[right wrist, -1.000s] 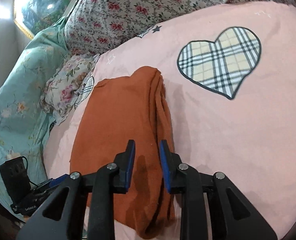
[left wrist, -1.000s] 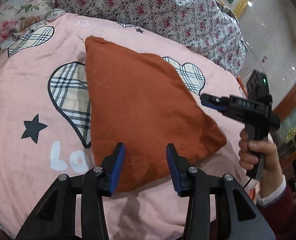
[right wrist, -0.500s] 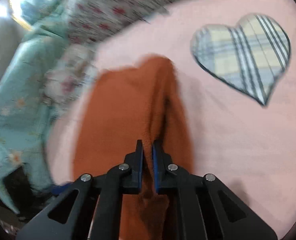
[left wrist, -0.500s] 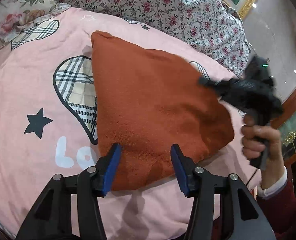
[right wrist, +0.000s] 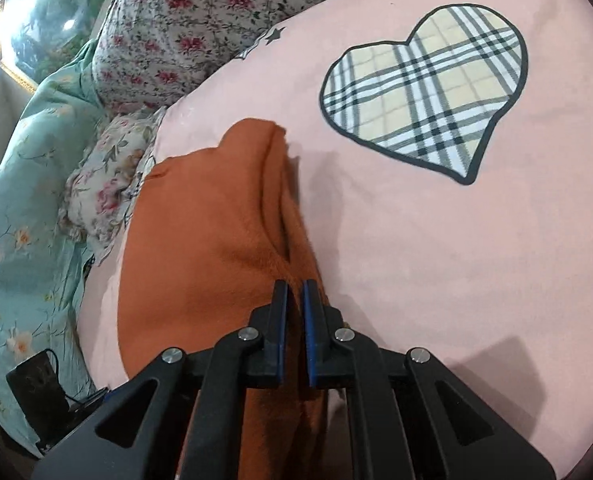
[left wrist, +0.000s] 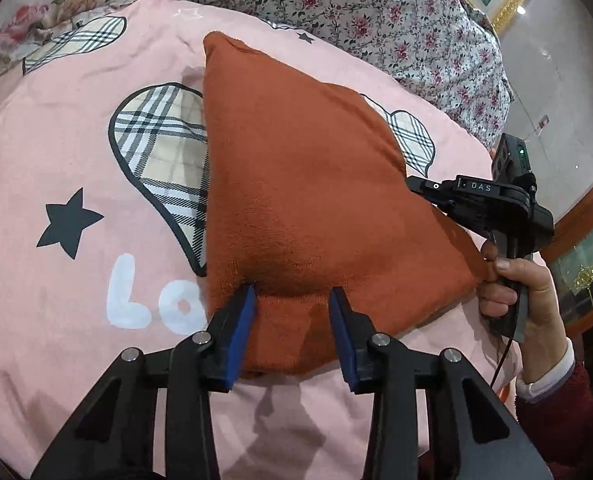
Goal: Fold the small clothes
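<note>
A rust-orange folded garment point(left wrist: 316, 200) lies on the pink bedspread point(left wrist: 76, 152); it also shows in the right wrist view point(right wrist: 208, 248). My left gripper point(left wrist: 292, 300) is open, its blue pads straddling the garment's near edge. My right gripper point(right wrist: 294, 300) is shut on the garment's right-hand folded edge; from the left wrist view it point(left wrist: 428, 190) sits at the garment's right side, held by a hand point(left wrist: 512, 292).
A floral quilt point(left wrist: 356, 12) lies at the back. A teal floral cover point(right wrist: 20, 208) and a small floral pillow point(right wrist: 104, 188) lie on the left. Plaid hearts point(right wrist: 424, 92) mark the spread. A black device with a cable point(right wrist: 36, 396) sits low left.
My right gripper has closed from open onto the garment's folded edge. My left gripper has moved forward so its pads reach over the garment's near edge and has narrowed a little.
</note>
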A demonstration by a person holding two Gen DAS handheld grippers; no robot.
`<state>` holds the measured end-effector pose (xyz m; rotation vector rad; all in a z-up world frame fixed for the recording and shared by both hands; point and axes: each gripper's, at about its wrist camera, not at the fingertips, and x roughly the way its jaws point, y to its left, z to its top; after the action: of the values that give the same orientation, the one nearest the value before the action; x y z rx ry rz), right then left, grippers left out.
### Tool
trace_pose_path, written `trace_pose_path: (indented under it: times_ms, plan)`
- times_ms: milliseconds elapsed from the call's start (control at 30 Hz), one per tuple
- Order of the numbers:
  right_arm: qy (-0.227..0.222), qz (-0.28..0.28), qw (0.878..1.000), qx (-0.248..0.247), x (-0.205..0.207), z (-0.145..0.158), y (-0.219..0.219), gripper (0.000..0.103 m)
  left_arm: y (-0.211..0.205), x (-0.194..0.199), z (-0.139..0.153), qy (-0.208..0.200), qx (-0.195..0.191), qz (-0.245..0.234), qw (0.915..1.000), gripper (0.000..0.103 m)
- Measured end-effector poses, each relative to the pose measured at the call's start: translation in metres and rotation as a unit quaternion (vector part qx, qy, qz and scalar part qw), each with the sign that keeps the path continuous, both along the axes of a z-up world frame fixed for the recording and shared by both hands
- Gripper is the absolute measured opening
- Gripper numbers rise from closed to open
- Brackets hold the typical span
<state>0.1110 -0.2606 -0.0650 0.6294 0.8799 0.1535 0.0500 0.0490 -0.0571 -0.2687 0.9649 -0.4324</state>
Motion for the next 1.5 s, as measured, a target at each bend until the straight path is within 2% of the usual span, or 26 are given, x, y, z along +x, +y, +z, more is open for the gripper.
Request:
trace_pose_path:
  times_ms: [100, 167, 233, 300, 367, 433, 500, 567, 733, 800, 933, 1033, 1100, 1200, 1367, 1500]
  plan:
    - [-0.007, -0.008, 1.0, -0.02, -0.012, 0.017, 0.002, 0.009, 0.0, -0.001, -0.001, -0.001, 0.001, 0.004, 1.0, 0.039]
    - [-0.032, -0.002, 0.999, -0.025, -0.029, 0.035, 0.009, 0.009, -0.001, -0.002, -0.001, -0.002, 0.003, 0.005, 1.0, 0.04]
    - [-0.059, 0.021, 0.998, -0.028, -0.047, 0.05, 0.021, 0.009, -0.003, -0.002, 0.0, -0.003, 0.006, 0.005, 1.0, 0.042]
    - [-0.068, 0.059, 0.995, -0.032, -0.06, 0.055, 0.037, 0.009, -0.005, -0.004, 0.001, -0.004, 0.013, 0.004, 0.9999, 0.045]
    - [-0.049, 0.08, 0.995, -0.041, -0.065, 0.044, 0.049, 0.009, -0.01, -0.003, 0.002, -0.007, 0.022, 0.004, 0.9997, 0.046]
    - [-0.001, 0.065, 0.995, -0.076, -0.063, 0.018, 0.049, 0.009, -0.012, -0.003, 0.002, -0.01, 0.027, 0.002, 0.9996, 0.046]
    - [0.017, 0.055, 0.997, -0.05, -0.064, -0.003, 0.039, 0.007, -0.012, -0.004, 0.0, -0.007, 0.032, 0.002, 0.9995, 0.045]
    - [0.009, 0.048, 0.999, -0.024, -0.066, -0.006, 0.032, 0.005, -0.01, -0.005, -0.003, -0.003, 0.036, 0.006, 0.9993, 0.046]
    - [0.001, 0.052, 0.998, -0.025, -0.068, -0.007, 0.031, 0.005, 0.001, -0.006, -0.002, 0.008, 0.01, 0.02, 0.9997, 0.046]
    - [-0.004, 0.051, 0.998, -0.019, -0.071, -0.006, 0.032, 0.005, 0.007, -0.008, 0.01, 0.0, -0.012, 0.023, 0.9997, 0.047]
    - [-0.026, 0.053, 0.998, -0.024, -0.075, 0.003, 0.035, 0.009, 0.014, 0.002, 0.033, -0.022, -0.021, 0.031, 0.9991, 0.047]
    - [-0.037, 0.054, 0.998, -0.018, -0.075, 0.009, 0.037, 0.009, 0.017, 0.026, 0.047, -0.03, -0.045, 0.034, 0.998, 0.047]
    - [-0.049, 0.061, 0.997, -0.002, -0.074, 0.015, 0.038, 0.009, 0.013, 0.042, 0.055, -0.04, -0.044, 0.031, 0.9977, 0.047]
    - [-0.063, 0.07, 0.996, -0.006, -0.068, 0.028, 0.045, 0.009, 0.008, 0.078, 0.061, -0.052, -0.031, 0.033, 0.9976, 0.05]
    - [-0.06, 0.071, 0.996, -0.001, -0.051, 0.033, 0.046, 0.009, 0.01, 0.151, 0.048, -0.018, -0.033, 0.048, 0.9981, 0.048]
    - [-0.05, 0.078, 0.996, -0.004, -0.04, 0.028, 0.047, 0.009, 0.013, 0.189, 0.033, 0.007, -0.021, 0.059, 0.998, 0.044]
